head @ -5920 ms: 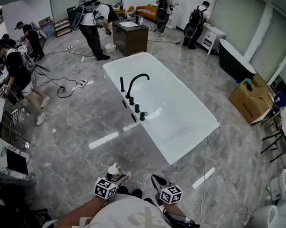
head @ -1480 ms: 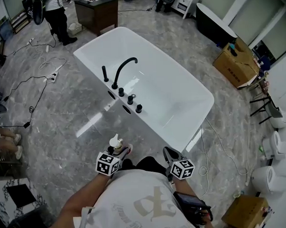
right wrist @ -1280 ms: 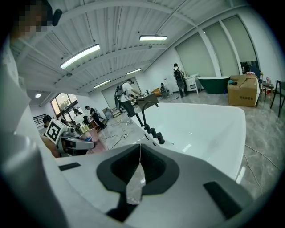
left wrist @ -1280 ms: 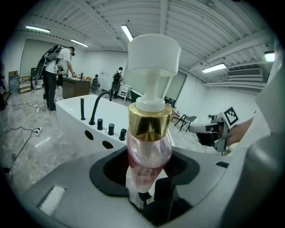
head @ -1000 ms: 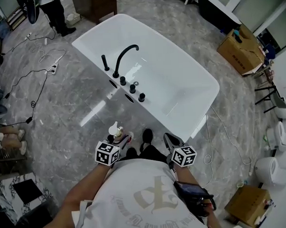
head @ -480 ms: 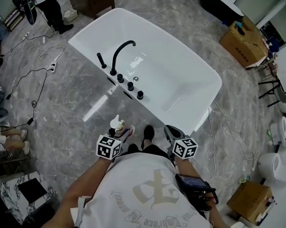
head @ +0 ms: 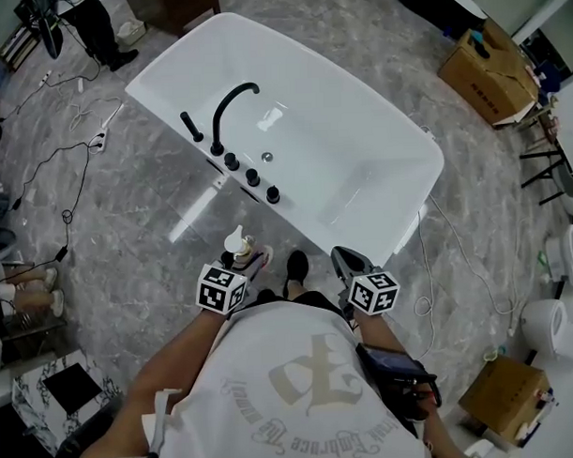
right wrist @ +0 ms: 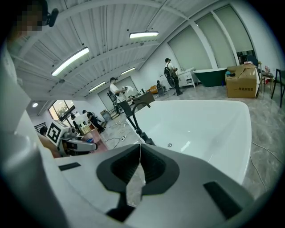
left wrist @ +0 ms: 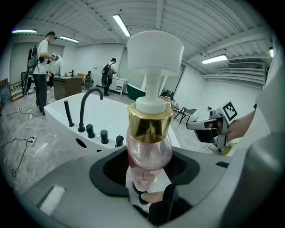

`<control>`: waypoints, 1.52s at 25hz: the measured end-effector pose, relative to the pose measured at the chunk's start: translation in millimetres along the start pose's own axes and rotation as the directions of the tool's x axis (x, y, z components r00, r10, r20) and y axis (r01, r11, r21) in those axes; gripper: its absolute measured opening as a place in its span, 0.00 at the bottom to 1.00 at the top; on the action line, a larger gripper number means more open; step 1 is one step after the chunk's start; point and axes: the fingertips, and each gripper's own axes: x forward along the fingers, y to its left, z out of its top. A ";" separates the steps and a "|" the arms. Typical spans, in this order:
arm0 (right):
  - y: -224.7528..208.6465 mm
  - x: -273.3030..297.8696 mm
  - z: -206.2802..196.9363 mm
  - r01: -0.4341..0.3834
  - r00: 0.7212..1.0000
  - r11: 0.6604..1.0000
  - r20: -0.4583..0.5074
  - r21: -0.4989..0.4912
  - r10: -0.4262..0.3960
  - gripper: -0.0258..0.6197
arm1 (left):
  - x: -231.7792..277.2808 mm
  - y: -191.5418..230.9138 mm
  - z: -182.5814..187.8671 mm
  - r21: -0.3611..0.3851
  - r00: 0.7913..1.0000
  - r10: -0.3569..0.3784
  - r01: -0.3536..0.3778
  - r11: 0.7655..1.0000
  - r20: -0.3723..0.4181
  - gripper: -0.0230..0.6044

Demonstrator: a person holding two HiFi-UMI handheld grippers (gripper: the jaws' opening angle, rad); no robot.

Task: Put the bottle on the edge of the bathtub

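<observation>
Item: bottle. L gripper is clamping it upright, short of bathtub. R gripper is riding closed, empty. Rec.: be lowering base flat, centred on rim, before releasing.

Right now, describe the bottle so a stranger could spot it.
Find the white bathtub on the grey floor. Just before its near side, the left gripper holds a bottle. Nothing else nearby has its pink body, gold collar and white pump top.
</observation>
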 end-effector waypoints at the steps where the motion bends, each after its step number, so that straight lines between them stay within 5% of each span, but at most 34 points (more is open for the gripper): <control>1: -3.2 0.9 0.8 0.002 1.000 1.000 -0.001 0.004 -0.002 0.05 | 4.0 0.5 1.0 0.004 1.000 -0.001 0.001 1.000 -0.007 0.39; 38: -101.5 69.7 41.3 -0.064 0.987 0.998 -0.146 0.006 0.065 0.05 | 140.3 18.0 19.9 0.011 0.989 0.033 -0.032 0.999 -0.144 0.39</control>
